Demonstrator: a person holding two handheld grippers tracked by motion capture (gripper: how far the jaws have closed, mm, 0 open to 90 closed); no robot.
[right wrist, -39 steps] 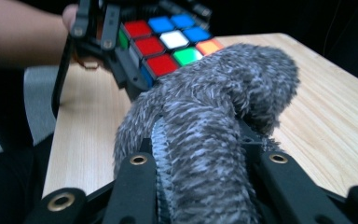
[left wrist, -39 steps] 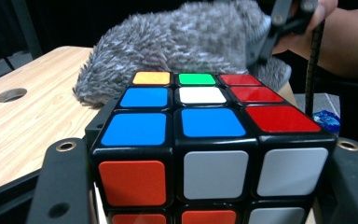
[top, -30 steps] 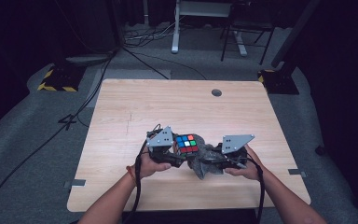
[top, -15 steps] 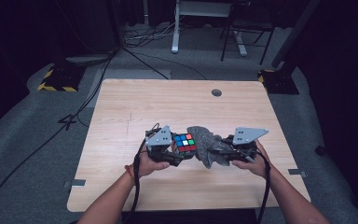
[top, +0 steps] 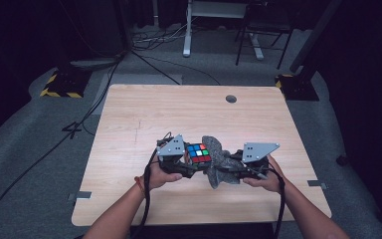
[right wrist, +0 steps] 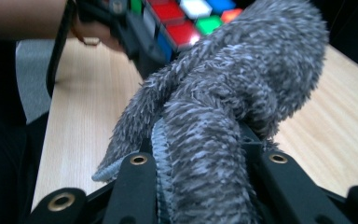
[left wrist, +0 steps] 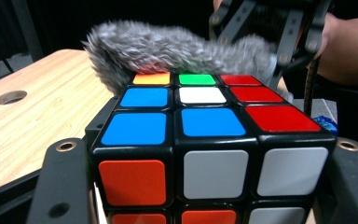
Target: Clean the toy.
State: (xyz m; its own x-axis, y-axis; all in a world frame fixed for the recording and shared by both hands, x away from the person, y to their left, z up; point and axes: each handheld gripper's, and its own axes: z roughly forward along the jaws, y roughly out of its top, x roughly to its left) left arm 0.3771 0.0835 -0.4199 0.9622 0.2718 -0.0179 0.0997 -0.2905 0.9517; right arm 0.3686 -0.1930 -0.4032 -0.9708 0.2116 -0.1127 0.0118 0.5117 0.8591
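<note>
Left gripper [top: 191, 164]: my jaws clamp the puzzle cube [top: 199, 153] by its two sides, held just above the wooden table [top: 144, 114], near its front middle. Cube's top face shows blue, white, red, green and orange squares.

Right gripper [top: 224, 174]: my jaws are pinched tight on a grey fuzzy cloth [top: 218, 159], bunched between them. Cloth lies against the cube's far edge, seen from the left gripper view [left wrist: 168, 51]; from the right gripper view it drapes forward over my jaws [right wrist: 223, 107]
</note>
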